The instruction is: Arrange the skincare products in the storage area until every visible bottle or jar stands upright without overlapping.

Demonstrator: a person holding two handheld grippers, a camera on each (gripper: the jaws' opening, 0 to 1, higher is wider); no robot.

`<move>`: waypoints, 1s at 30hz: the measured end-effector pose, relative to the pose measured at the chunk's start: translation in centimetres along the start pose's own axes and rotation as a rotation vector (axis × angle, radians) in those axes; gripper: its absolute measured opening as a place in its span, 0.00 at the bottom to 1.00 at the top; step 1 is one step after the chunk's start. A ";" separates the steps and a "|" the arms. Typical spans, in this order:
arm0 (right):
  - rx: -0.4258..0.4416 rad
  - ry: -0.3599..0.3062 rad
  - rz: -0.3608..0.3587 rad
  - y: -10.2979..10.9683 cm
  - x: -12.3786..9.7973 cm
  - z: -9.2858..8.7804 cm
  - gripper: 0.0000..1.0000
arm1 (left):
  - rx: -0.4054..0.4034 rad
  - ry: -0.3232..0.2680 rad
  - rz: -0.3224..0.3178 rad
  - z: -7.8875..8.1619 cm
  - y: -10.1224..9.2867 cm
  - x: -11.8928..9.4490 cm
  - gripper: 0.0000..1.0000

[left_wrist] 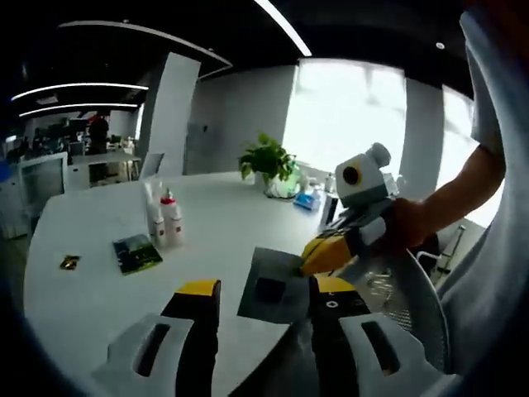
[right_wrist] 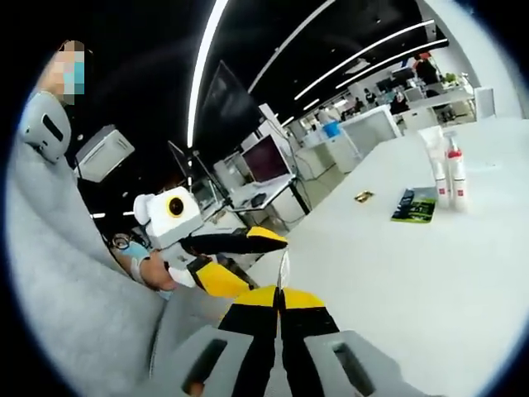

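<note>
The left gripper view looks across a white oval table [left_wrist: 107, 273] toward a bright window, and takes in a potted plant [left_wrist: 269, 161] at the far edge, a blue pack [left_wrist: 307, 199] beside it, a grey chair back [left_wrist: 413, 298] at the right and a grey square sheet [left_wrist: 277, 285] at the near edge of the table; the right gripper view faces the other way, into a dark office with ceiling light strips and a monitor [right_wrist: 266, 157], with the person's grey sleeve [right_wrist: 74, 281] along its left side. Both views show the skincare products: a white tube [left_wrist: 154, 217] and a white bottle with a red cap [left_wrist: 172, 217] stand upright, just beside each other, well out on the table, next to a green and black booklet [left_wrist: 137, 253] and a small dark sachet [left_wrist: 69, 262]. The left gripper [left_wrist: 266, 294] has its yellow-tipped jaws wide apart with nothing between them, the grey sheet lying in the gap behind. The right gripper [right_wrist: 281, 299] has its jaws pressed together on the edge of that thin sheet, seen edge-on as a pale sliver. In the left gripper view a hand [left_wrist: 409, 227] holds the right gripper low at the table's near edge, pointing left toward the sheet
</note>
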State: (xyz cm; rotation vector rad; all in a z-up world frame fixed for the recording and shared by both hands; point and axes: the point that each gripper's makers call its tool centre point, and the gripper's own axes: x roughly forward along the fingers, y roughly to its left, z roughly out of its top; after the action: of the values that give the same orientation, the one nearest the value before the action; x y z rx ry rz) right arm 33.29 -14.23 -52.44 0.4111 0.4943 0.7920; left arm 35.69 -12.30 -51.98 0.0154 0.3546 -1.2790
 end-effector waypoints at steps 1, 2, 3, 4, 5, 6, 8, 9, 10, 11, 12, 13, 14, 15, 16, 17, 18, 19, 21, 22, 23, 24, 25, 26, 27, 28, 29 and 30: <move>-0.001 -0.007 0.018 0.3 0.1 0.1 0.00 | -0.036 0.007 -0.026 -0.2 -0.2 0.1 0.43; -0.005 -0.003 0.027 0.4 0.1 0.1 0.00 | -0.071 0.014 -0.058 -0.4 -0.6 0.1 0.47; -0.008 0.004 0.032 0.5 0.2 0.0 0.00 | -0.099 0.017 -0.080 -0.4 -0.8 0.2 0.50; -0.012 0.008 0.038 0.6 0.2 -0.1 0.00 | -0.099 0.015 -0.079 -0.4 -0.7 0.2 0.52; -0.014 0.011 0.042 0.7 0.3 -0.1 0.00 | -0.096 0.015 -0.070 -0.4 -0.4 0.1 0.52; -0.018 0.013 0.043 0.7 0.3 -0.1 0.00 | -0.100 0.015 -0.068 -0.4 -0.4 0.0 0.50; -0.029 0.006 0.053 1.0 0.2 0.0 0.00 | -0.137 0.010 -0.085 -0.3 -0.5 0.0 0.50; -0.030 0.004 0.056 1.1 0.2 0.0 0.00 | -0.153 0.004 -0.092 -0.2 -0.6 0.0 0.51; -0.032 0.001 0.059 1.2 0.2 0.1 0.00 | -0.163 0.003 -0.099 -0.2 -0.6 0.0 0.51; -0.052 0.001 0.058 1.2 0.1 0.1 0.00 | -0.166 0.006 -0.104 -0.2 -0.7 0.0 0.51; -0.053 0.002 0.058 1.2 0.1 0.0 0.00 | -0.170 0.009 -0.111 -0.3 -0.9 0.0 0.51; -0.058 0.002 0.066 1.3 0.2 0.1 0.00 | -0.169 0.011 -0.114 -0.3 -1.0 0.0 0.51; -0.061 0.004 0.070 1.4 0.2 0.0 0.00 | -0.165 0.011 -0.116 -0.2 -1.0 0.0 0.51; -0.066 0.010 0.072 1.4 0.2 -0.1 0.00 | -0.167 0.013 -0.123 -0.3 -1.2 -0.1 0.50; -0.069 0.013 0.075 1.5 0.2 -0.2 0.00 | -0.173 0.013 -0.128 -0.3 -1.3 -0.1 0.50; -0.069 0.016 0.079 1.6 0.3 -0.2 0.00 | -0.176 0.013 -0.130 -0.3 -1.3 -0.2 0.48; -0.071 0.018 0.084 1.7 0.2 -0.3 0.00 | -0.182 0.016 -0.132 -0.3 -1.2 -0.2 0.46; -0.074 0.018 0.088 1.8 0.2 -0.3 0.00 | -0.189 0.023 -0.136 -0.5 -1.3 -0.3 0.44; -0.068 0.010 0.096 2.0 0.1 -0.2 0.00 | -0.207 0.042 -0.142 -0.8 -1.2 -0.4 0.37; -0.064 0.005 0.100 2.0 0.1 -0.1 0.00 | -0.205 0.049 -0.144 -0.9 -1.3 -0.4 0.33; -0.064 0.001 0.104 2.1 0.0 -0.1 0.00 | -0.204 0.049 -0.147 -0.9 -1.3 -0.5 0.31; -0.062 0.001 0.109 2.3 0.0 -0.1 0.00 | -0.202 0.047 -0.143 -0.9 -1.3 -0.5 0.31; -0.062 -0.005 0.116 2.4 0.0 0.0 0.00 | -0.204 0.046 -0.143 -0.9 -1.3 -0.5 0.31; -0.060 -0.004 0.119 2.5 -0.1 0.0 0.00 | -0.211 0.049 -0.147 -1.0 -1.4 -0.5 0.32; -0.061 -0.001 0.122 2.5 -0.1 0.0 0.00 | -0.213 0.053 -0.150 -1.1 -1.4 -0.5 0.32; -0.061 0.000 0.127 2.6 -0.1 -0.1 0.00 | -0.213 0.056 -0.150 -1.1 -1.4 -0.5 0.32; -0.059 0.001 0.136 2.8 -0.1 -0.1 0.00 | -0.214 0.061 -0.153 -1.2 -1.5 -0.4 0.31; -0.057 -0.006 0.145 2.9 -0.1 0.0 0.00 | -0.217 0.066 -0.160 -1.3 -1.6 -0.4 0.30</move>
State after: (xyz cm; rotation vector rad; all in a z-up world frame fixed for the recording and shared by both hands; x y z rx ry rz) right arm 31.59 -12.48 -50.87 0.3992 0.4391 0.9423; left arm 33.72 -12.11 -52.76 -0.1578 0.5584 -1.3938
